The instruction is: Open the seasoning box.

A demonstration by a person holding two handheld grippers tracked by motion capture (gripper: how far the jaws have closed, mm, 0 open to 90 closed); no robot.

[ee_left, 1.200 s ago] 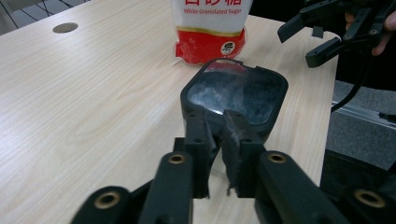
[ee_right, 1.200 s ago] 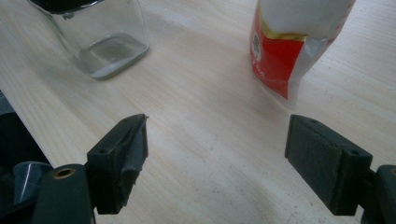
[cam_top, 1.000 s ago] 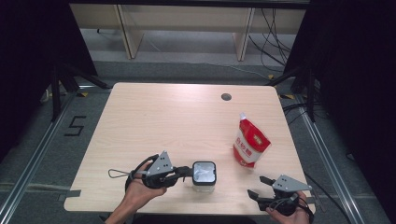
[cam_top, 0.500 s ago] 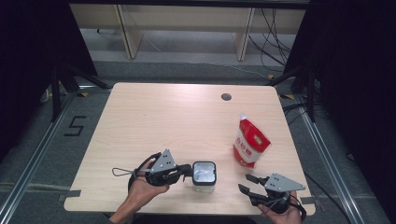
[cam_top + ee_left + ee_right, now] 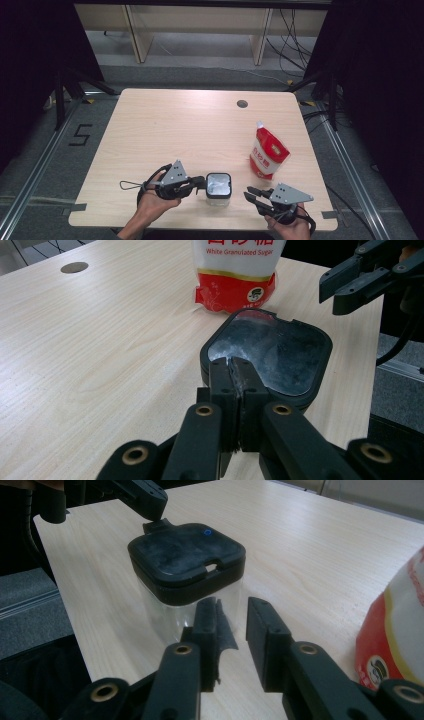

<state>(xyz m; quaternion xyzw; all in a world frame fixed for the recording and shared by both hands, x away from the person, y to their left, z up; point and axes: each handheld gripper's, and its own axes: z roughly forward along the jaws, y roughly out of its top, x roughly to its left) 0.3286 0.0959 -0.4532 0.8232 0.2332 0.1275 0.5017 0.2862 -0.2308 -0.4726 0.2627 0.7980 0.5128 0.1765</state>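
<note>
A clear square jar with a black lid [image 5: 218,186] stands near the table's front edge. My left gripper [image 5: 202,182] is shut, its tips against the lid's left rim [image 5: 272,352], where a small tab [image 5: 155,527] sticks out. I cannot tell whether the tab is pinched. My right gripper [image 5: 248,192] lies low to the jar's right and points at it. Its jaws have just been closing to a narrow gap [image 5: 232,605] with nothing between them. A red and white sugar bag [image 5: 268,152] stands behind the right gripper.
The wooden table [image 5: 190,130] has a round cable hole [image 5: 242,104] at the back right. Its front edge runs just below both hands. Dark floor rails flank the table, and shelving stands behind it.
My right gripper has slid left toward the jar and its jaws have narrowed. The left gripper and the jar have stayed put.
</note>
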